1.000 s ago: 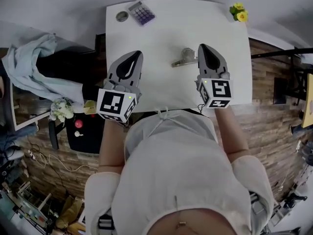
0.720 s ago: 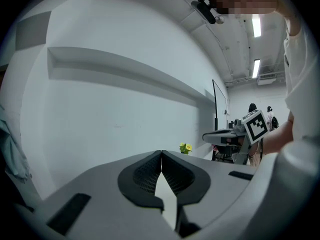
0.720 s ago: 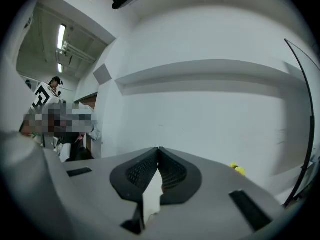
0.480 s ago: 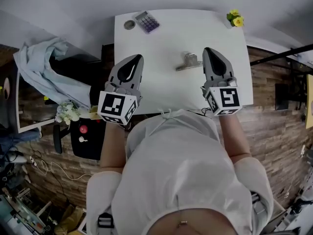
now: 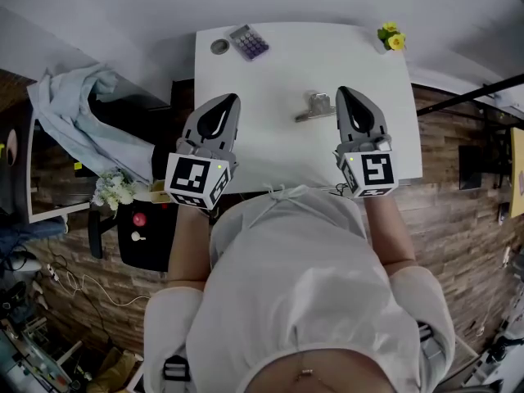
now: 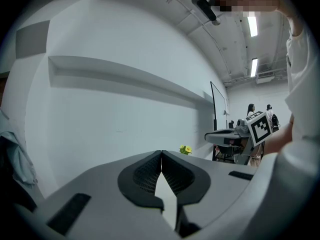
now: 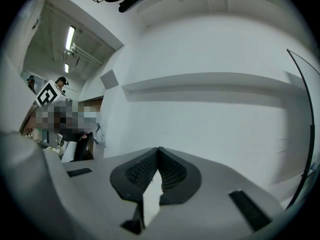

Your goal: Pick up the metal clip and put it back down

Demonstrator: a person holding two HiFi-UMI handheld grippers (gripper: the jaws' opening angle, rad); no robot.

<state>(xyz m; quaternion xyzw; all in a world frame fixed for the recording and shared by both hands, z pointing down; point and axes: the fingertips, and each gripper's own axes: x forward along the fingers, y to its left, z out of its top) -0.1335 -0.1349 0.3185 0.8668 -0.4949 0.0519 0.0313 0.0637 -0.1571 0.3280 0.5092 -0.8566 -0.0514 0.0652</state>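
Metal clip [image 5: 315, 106] flat on white table [image 5: 270, 158], just left of right gripper [image 5: 343, 93]. Left gripper [image 5: 228, 100] well apart. Both pressed together, pinching nothing.

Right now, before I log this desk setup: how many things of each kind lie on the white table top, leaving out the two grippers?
metal clip: 1
calculator: 1
small round object: 1
yellow flower bunch: 1
Total: 4
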